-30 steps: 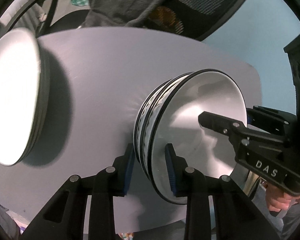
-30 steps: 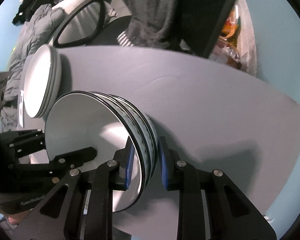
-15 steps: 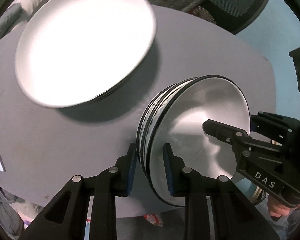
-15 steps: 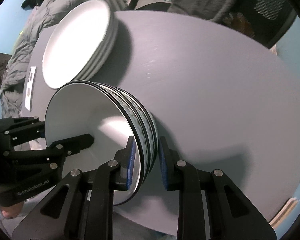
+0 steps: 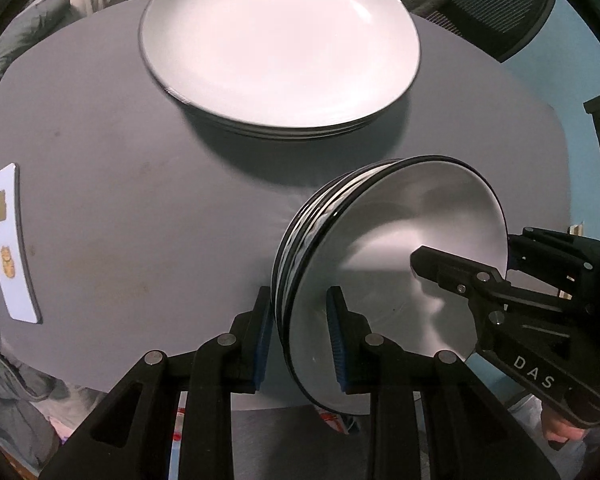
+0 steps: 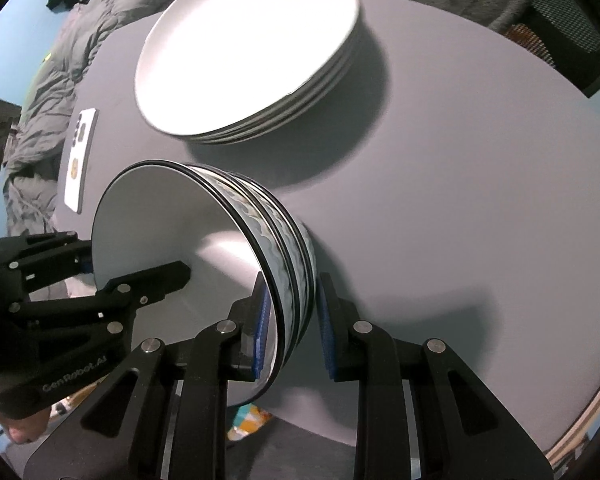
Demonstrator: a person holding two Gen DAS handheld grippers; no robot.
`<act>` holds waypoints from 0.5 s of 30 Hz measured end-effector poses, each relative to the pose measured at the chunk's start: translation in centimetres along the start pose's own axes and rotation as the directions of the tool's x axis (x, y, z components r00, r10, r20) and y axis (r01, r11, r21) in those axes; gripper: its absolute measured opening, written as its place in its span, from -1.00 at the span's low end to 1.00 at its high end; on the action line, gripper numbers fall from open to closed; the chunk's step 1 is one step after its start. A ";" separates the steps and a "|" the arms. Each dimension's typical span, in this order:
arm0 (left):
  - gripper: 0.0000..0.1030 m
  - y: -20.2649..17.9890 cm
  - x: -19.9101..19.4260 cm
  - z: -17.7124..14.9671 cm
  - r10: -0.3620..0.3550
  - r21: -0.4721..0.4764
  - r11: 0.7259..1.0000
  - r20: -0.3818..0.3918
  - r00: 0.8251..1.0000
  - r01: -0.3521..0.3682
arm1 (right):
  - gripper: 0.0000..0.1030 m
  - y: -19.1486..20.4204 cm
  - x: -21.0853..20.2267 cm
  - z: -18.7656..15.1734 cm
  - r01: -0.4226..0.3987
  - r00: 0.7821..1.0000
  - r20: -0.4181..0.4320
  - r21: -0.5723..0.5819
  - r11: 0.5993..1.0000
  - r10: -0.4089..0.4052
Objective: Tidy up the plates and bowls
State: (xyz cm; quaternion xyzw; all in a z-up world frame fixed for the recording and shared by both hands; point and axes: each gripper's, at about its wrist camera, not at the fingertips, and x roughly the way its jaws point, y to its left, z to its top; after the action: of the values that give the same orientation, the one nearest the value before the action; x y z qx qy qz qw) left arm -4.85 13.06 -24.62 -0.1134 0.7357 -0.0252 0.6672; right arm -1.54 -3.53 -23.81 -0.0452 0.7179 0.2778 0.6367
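Note:
A nested stack of white bowls with black rims and a wavy outer pattern is held above the near part of the grey round table. My left gripper is shut on one side of the stack's rim. My right gripper is shut on the opposite side, one finger inside the top bowl. A stack of white plates lies on the table beyond the bowls.
A white phone lies near the table's left edge. A mesh office chair stands behind the table. Grey clothing is piled off the left side. A hand shows under the right gripper.
Both grippers have carried the bowl stack across the table toward the plate stack, which now fills the upper middle of both views. The phone has come into view. The grips look unchanged.

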 end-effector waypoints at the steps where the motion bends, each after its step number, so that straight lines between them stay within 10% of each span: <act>1: -0.49 0.2 0.0 0.0 0.002 0.002 1.000 0.000 1.000 -0.002 | -0.54 0.3 0.1 -0.1 -0.001 1.000 0.000 0.003 1.000 0.001; 15: -0.50 -1.3 1.8 2.1 0.012 0.078 0.997 -0.014 1.000 -0.010 | -0.54 2.5 0.9 -0.4 -0.009 1.000 0.005 0.082 0.997 0.009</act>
State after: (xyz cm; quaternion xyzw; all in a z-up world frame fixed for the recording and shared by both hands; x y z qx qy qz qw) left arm -2.71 11.69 -26.34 -0.0829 0.7395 -0.0512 0.6660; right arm -3.10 -1.31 -23.76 -0.0154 0.7275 0.2512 0.6382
